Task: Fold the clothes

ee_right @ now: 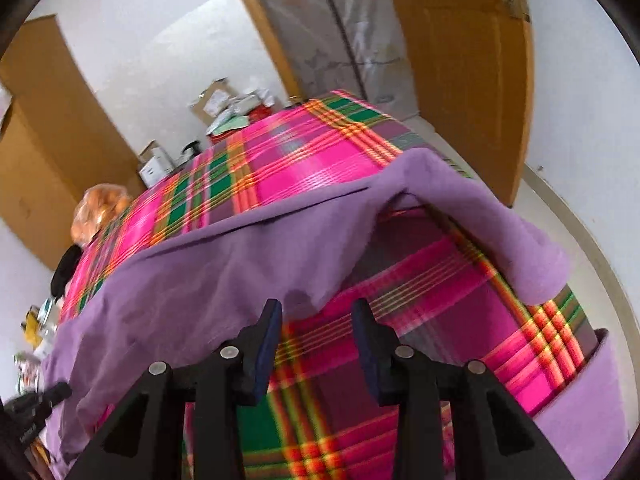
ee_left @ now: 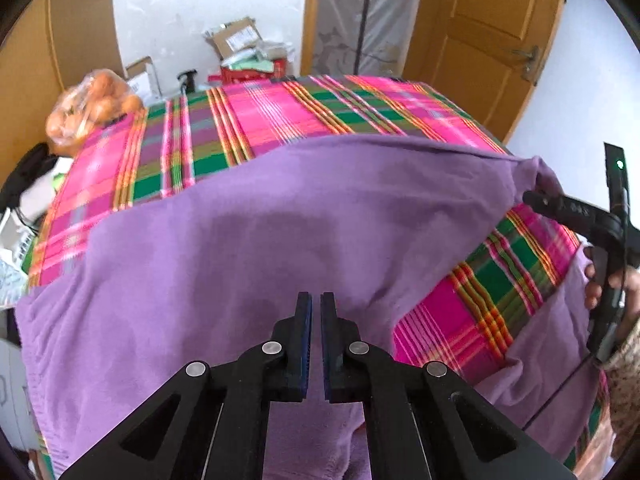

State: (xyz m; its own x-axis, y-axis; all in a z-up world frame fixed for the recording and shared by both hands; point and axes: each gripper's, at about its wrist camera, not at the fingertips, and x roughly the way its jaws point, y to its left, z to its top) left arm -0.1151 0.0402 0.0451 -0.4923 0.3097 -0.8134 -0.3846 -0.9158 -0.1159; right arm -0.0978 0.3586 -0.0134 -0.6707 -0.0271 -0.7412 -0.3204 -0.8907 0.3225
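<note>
Purple garment (ee_left: 248, 216) lies spread across a table under a pink-green plaid cloth (ee_left: 280, 112), filling the near half of the top and draping over the near edge, toward 6 o'clock in the left wrist view. One part of it is raised at approx. 3 o'clock, next to the right gripper (ee_left: 532, 198). A strip of the same fabric hangs over the table corner at 4 o'clock.

Left gripper (ee_left: 316, 300): pads drawn together, only a thin slit between them. Whether fabric is pinched in the slit cannot be told; garment lies directly under the tips.

Right gripper, own view (ee_right: 316, 306): jaws part-open, approx. mid-width, nothing gripped. Plaid cloth shows in the gap; garment edge sits at the left pad.

Bag of oranges (ee_left: 92, 108) at 10 o'clock on the table corner. Cardboard boxes (ee_left: 236, 38) at 12 o'clock beyond the table
</note>
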